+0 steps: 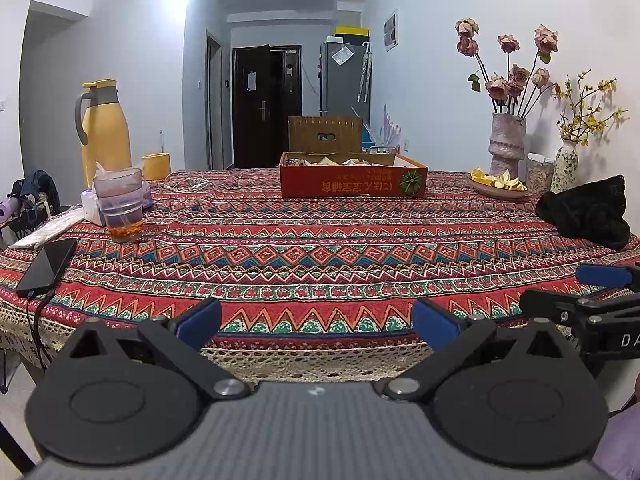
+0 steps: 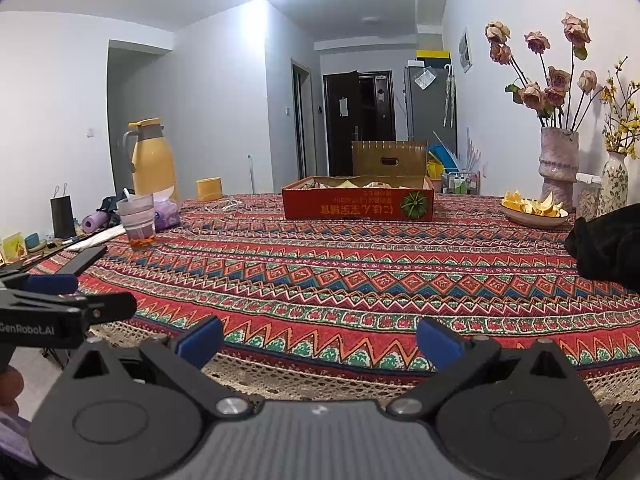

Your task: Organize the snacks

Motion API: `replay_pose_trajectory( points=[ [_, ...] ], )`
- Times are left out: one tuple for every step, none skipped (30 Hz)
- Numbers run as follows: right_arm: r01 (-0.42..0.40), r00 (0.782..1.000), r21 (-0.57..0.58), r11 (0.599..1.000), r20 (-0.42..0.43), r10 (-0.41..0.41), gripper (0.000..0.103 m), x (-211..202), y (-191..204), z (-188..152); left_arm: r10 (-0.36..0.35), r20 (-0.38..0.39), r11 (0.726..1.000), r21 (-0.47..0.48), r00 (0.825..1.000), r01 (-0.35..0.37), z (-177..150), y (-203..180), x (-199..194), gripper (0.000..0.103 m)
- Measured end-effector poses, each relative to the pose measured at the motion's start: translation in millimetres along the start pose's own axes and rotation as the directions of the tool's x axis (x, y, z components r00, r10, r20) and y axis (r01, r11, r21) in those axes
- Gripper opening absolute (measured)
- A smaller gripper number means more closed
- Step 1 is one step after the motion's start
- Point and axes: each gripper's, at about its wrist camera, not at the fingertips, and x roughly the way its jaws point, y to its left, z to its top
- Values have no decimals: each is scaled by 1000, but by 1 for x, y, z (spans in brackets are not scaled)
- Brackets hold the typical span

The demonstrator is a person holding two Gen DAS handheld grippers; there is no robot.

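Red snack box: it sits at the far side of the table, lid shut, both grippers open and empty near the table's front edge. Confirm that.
Not quite. The red snack box is open-topped, with snacks showing inside in the right wrist view. The rest holds: the left gripper and right gripper are open and empty.

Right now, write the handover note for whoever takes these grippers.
Left hand-held gripper: open, empty, at the near table edge.
Right hand-held gripper: open, empty, alongside it.
Red cardboard box: far side of the table, wrapped snacks already inside; how many cannot be told.
No loose snack packets show on the patterned tablecloth.
Left: likely sorting the box contents; nothing gripped yet.
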Motion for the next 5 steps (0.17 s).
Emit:
replay_pose_trajectory(
  points=[
    [1, 1000, 1, 1000, 1, -1, 103, 0, 0, 0, -1, -1, 1000, 2, 1000, 1, 0, 0, 0, 103],
    [2, 1000, 3, 1000, 1, -2, 103, 0, -1, 1, 0, 0, 1000, 4, 1000, 0, 1, 0, 0, 103],
    [3, 1000, 5, 1000, 0, -3, 103, 1, -1, 1, 0, 1, 1000, 7, 1000, 0, 1, -1, 0, 103],
    [4, 1000, 7, 1000, 0, -4, 103, 1, -1, 1, -5, 1, 1000, 8, 1000, 5, 1, -1, 0, 103],
    [7, 1000, 7, 1000, 1, -7, 103, 1, -2, 1, -8, -1, 1000, 9, 1000, 8, 1, -1, 1, 103]
  ],
)
